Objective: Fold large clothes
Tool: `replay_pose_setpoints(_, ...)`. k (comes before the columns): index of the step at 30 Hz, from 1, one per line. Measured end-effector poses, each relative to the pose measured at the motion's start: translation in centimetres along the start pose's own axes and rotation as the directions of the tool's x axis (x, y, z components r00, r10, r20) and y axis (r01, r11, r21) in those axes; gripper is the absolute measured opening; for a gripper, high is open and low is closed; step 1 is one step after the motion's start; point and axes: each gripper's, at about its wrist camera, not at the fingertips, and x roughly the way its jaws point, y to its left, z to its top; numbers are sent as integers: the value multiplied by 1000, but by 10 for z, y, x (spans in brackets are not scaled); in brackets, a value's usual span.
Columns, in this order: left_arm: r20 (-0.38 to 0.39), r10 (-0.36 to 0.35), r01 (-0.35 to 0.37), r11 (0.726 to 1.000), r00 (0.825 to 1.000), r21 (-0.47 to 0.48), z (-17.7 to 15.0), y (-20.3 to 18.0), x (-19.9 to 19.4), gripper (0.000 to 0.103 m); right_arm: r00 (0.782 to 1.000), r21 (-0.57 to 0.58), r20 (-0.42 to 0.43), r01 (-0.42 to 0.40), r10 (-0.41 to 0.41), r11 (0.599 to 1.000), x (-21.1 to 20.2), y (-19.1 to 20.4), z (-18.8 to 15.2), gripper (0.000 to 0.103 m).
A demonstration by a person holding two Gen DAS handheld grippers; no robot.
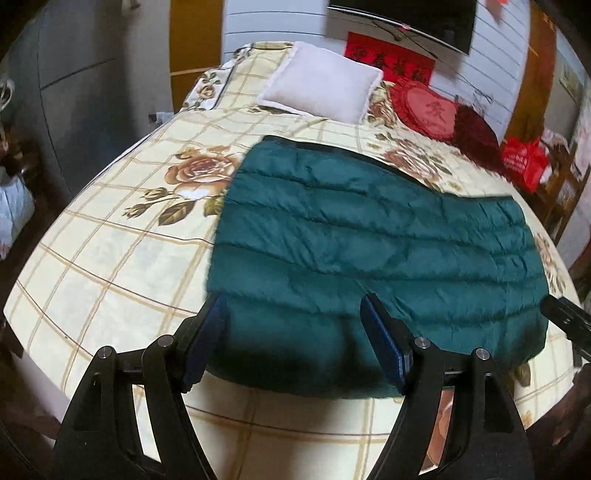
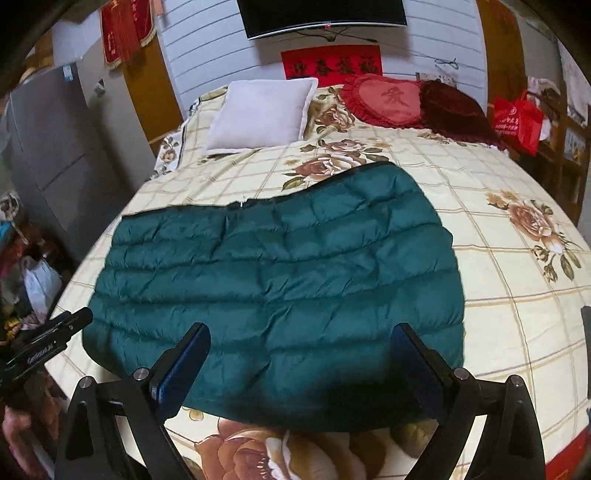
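Writing, L to R: red banner (image 2: 127, 26) hung top left in right-wrist view, gold characters too blurred to read. Red strip (image 2: 332, 66) on wall under TV (image 2: 325, 14), dark characters, not legible here. Heart-shaped red cushion (image 2: 388, 99) with one character stitched in, unreadable. Red bag (image 2: 517, 120) far right w/ white print, too small to make out. Small white lettering on the black tool body at left edge, blurred.

Surface & room: bed (image 1: 92, 240) under cream checked cover w/ brown rose print, taking up most of both views. Grey cabinet doors (image 2: 55, 147) at left, white planked wall behind, orange-brown panels either side. Clutter and a white bag (image 2: 38, 284) on floor at left.

Count: 1 white pillow (image 1: 325, 86), 1 heart cushion, 1 dark red cushion (image 2: 458, 114) touching it, 1 TV, 1 red bag, 1 jacket.

Green quilted jacket (image 1: 369, 236) folded into a flat block, lying on near part of bed, zip edge along far side.

Left gripper (image 1: 295, 339): spread wide, nothing pinched, above jacket's near edge. Right gripper (image 2: 301, 365): also spread wide, nothing between, above same near edge.
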Motion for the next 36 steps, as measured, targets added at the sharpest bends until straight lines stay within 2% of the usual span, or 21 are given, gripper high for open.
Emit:
replay_pose_setpoints(4,20,24,-25,998,1000,55,-10,-23,-3,75,1000,13,-7,14,-14,1000,9,5,-11,97)
replay_pose_setpoints(9,26,2,-4,998,1000,66,-18,-38,-3,75,999,-16,-2,33,-33,999,10,15,-17,97)
replay_pose_setpoints(12,43,24,-27,998,999,62,-19,-44,-4,75,999,-30,0,35,-35,999,10,20,-20,97)
replay_pose_setpoints(20,78,79,-86,993,994,79,-21,-50,-7,75,1000,-10,-2,22,-22,1000,14,21,-22,97)
replay_pose_setpoints(28,63,99,-103,993,993,65,-24,-48,-2,75,1000,-18,-7,29,-29,999,17,25,-23,97)
replay_pose_setpoints(36,69,138,-145,984,988,105,-28,-55,-3,75,1000,7,-13,24,-23,1000,23,23,-26,97)
